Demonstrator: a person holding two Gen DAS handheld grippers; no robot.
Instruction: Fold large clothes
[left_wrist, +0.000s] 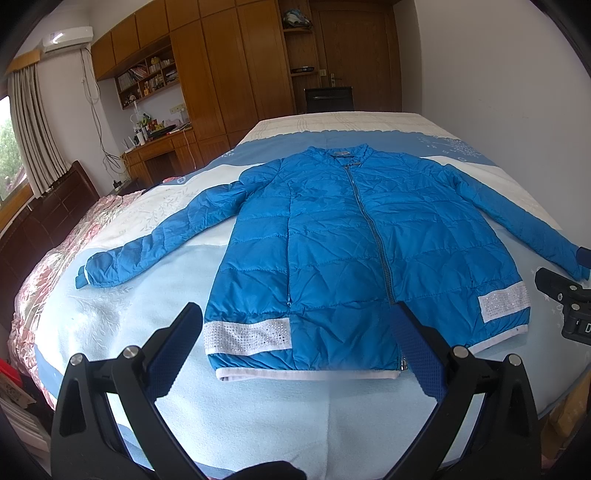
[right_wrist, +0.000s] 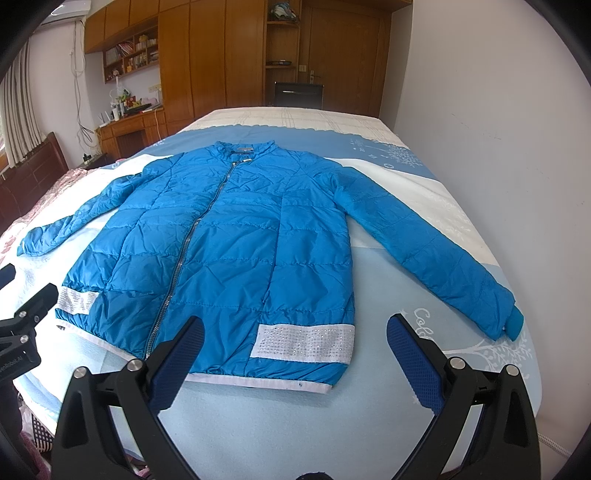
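Note:
A blue quilted jacket (left_wrist: 332, 240) lies flat and zipped on the bed, front up, collar far, both sleeves spread outward. Its white hem (left_wrist: 306, 374) faces me, with sparkly white bands at both lower corners. My left gripper (left_wrist: 295, 325) hovers open above the hem's left half, nothing between its blue pads. In the right wrist view the same jacket (right_wrist: 240, 240) fills the middle, and my right gripper (right_wrist: 295, 332) hangs open over the hem's right corner, near the sparkly band (right_wrist: 303, 341). Each gripper's body shows at the other view's edge.
The bed (left_wrist: 258, 413) carries a pale blue and white cover, with a pink quilt (left_wrist: 48, 266) along its left side. A dark wooden headboard (left_wrist: 48, 210) stands left. Wardrobes, a desk and a door line the far wall; a white wall (right_wrist: 498, 110) borders the right.

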